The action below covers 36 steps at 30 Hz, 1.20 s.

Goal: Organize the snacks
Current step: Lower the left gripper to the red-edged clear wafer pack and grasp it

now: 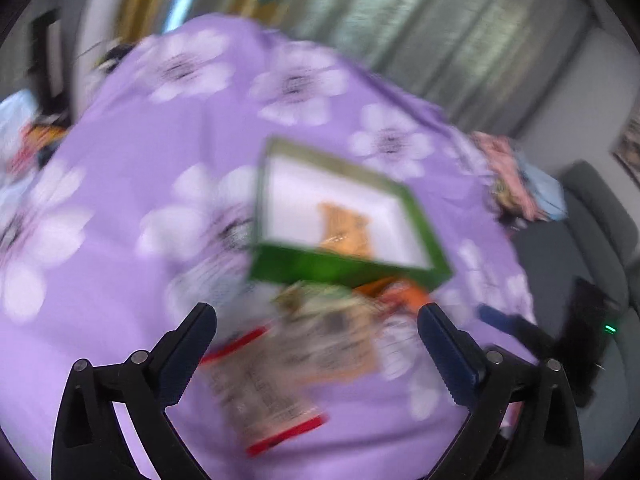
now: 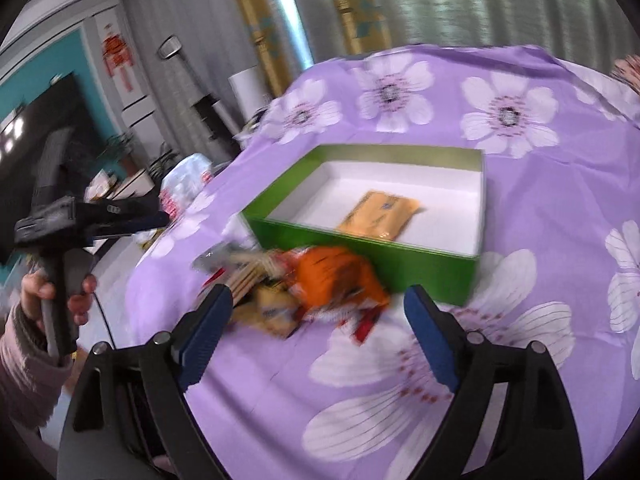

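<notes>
On purple floral tablecloth [image 2: 520, 208]: green box [image 2: 360, 248], curtains [image 2: 480, 0] behind.

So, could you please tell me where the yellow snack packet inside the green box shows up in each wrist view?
Left wrist view: the yellow snack packet lies just right of centre, blurred, on the white floor of the green box.
Right wrist view: the packet sits at centre, inside the box.
Shared landmark: the snack pile against the box's near wall.
</notes>
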Each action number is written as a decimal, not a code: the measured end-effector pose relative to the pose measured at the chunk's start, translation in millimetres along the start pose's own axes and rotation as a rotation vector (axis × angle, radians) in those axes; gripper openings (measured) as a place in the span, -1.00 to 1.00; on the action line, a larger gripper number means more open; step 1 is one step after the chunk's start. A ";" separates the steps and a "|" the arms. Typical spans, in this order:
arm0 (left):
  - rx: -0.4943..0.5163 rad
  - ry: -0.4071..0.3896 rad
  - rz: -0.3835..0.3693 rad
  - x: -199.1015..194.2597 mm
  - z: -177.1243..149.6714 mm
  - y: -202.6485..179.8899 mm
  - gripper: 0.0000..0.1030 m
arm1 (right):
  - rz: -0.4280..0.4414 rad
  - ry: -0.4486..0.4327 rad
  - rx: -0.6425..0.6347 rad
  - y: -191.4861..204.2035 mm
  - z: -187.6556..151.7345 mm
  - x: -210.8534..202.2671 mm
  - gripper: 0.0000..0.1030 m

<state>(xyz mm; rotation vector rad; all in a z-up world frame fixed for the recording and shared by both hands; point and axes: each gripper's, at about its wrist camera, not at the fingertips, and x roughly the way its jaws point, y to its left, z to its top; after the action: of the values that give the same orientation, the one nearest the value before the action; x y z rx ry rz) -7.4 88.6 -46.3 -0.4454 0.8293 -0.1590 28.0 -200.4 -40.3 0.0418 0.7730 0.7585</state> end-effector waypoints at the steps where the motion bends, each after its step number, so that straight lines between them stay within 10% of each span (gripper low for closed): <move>1: -0.017 0.007 0.015 1.2 -7.1 7.1 0.95 | 0.017 0.013 -0.018 8.2 -4.3 1.3 0.72; 18: -0.218 0.100 -0.085 25.1 -56.2 56.6 0.94 | 0.257 0.215 -0.001 80.6 -32.7 79.2 0.44; 24: -0.232 0.132 -0.097 31.2 -61.8 61.4 0.94 | 0.294 0.256 0.043 86.6 -27.7 112.6 0.17; 29: -0.238 0.135 -0.112 31.5 -64.8 65.5 0.94 | 0.310 0.285 0.116 78.4 -30.4 138.6 -0.60; 36: -0.228 0.138 -0.131 36.1 -66.8 62.7 0.94 | 0.419 0.304 0.392 32.4 -52.2 138.6 -0.73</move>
<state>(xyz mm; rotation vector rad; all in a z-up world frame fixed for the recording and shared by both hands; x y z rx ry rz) -35.0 112.4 -137.8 -0.7099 0.9583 -0.2198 39.7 -100.8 -153.9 0.4617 1.2172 1.0118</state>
